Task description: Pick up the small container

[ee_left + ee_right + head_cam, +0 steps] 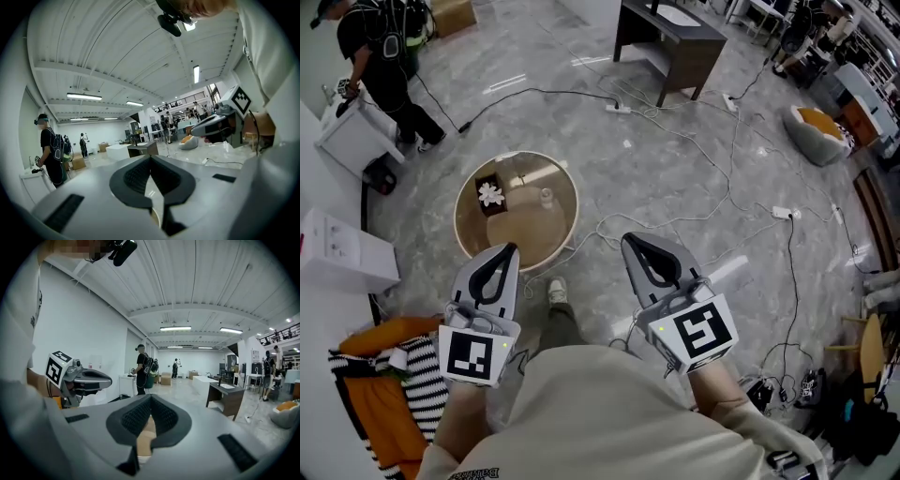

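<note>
Two grippers sit close to your body, side by side and low in the head view, both pointing away from you across the grey marble floor (656, 178). Your left gripper (508, 249) has its jaws pressed together at the tips with nothing between them. Your right gripper (628, 240) is likewise closed and empty, its dark pads meeting at the tip.

The small container (546, 197), a little clear pot, stands upright on the round wooden table (525, 239), just right of the table's centre. Left of it on the same table is a dark box (485, 210) with a white flower (491, 194) on it, near the container but apart from it. The table lies just beyond your left gripper's tips; neither gripper touches it or the container.

Farther off, a person in black (384, 66) stands at the far left, a dark desk (675, 47) stands at the far side, and white cables (694, 141) trail over the floor to the right.
</note>
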`<state>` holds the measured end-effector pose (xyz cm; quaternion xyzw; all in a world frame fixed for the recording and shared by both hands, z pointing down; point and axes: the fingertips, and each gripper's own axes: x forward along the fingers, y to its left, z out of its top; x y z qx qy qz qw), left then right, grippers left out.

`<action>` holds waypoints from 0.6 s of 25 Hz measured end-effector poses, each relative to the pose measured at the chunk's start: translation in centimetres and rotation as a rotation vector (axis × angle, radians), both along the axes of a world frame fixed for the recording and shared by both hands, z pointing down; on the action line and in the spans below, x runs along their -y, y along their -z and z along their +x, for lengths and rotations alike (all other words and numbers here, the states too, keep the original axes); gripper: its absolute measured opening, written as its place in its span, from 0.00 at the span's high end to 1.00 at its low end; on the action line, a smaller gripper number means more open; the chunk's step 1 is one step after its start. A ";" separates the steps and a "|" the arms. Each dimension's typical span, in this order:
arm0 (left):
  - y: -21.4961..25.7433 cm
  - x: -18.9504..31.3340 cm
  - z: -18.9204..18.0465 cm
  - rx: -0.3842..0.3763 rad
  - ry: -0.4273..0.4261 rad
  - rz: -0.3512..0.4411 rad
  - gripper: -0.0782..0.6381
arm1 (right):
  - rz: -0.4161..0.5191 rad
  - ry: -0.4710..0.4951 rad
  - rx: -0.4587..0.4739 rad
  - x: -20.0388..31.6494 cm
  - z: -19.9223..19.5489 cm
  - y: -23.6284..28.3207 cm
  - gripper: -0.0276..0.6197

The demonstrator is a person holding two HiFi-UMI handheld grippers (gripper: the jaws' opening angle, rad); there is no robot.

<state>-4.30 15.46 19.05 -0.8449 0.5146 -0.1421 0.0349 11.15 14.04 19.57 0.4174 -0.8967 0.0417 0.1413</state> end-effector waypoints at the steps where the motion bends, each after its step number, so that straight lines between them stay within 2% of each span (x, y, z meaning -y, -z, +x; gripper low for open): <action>1: -0.1 1.3 -0.5 -0.003 -0.003 -0.003 0.88 | 0.000 -0.002 0.000 1.2 -0.6 0.0 0.96; 10: 0.1 11.9 -5.8 -0.036 -0.020 -0.020 0.88 | 0.003 -0.020 -0.010 11.3 -6.3 0.3 0.96; 15: 0.2 17.4 -8.8 -0.026 -0.034 -0.016 0.88 | 0.018 0.020 0.077 16.0 -10.0 1.6 0.96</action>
